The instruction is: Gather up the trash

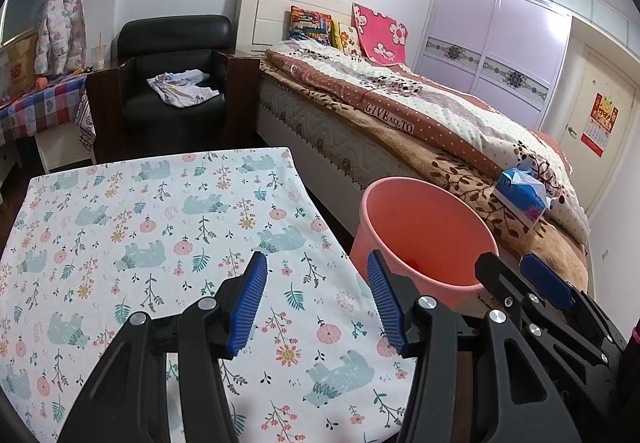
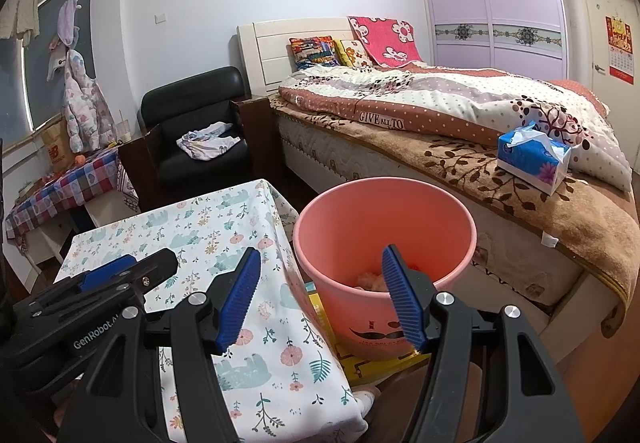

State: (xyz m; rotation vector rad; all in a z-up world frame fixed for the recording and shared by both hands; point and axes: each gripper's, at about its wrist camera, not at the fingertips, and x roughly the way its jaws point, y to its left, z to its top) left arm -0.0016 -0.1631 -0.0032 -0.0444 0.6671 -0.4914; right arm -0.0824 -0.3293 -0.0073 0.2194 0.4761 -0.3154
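From the left wrist view, the left tool (image 1: 318,299) sits in the lower middle of the frame with its blue ribbed pads spread wide and nothing between them. It hovers over the right edge of the table covered with a white cloth printed with bears and flowers (image 1: 140,243). The round salmon-pink plastic bucket (image 1: 424,239) stands just right of the table, beside the bed with the brown leaf blanket (image 1: 480,179). No trash lies on the cloth here.

From the right wrist view, the right tool (image 2: 320,295) is also spread and empty, held above the near rim of the bucket and pointing forward. In the bucket bottom lies a pale crumpled wad (image 2: 370,280), probably tissue. Such trash should be light and soft, so a gentle pinch anywhere on its bulk would be enough. The left tool shows at the lower left, over the cloth.
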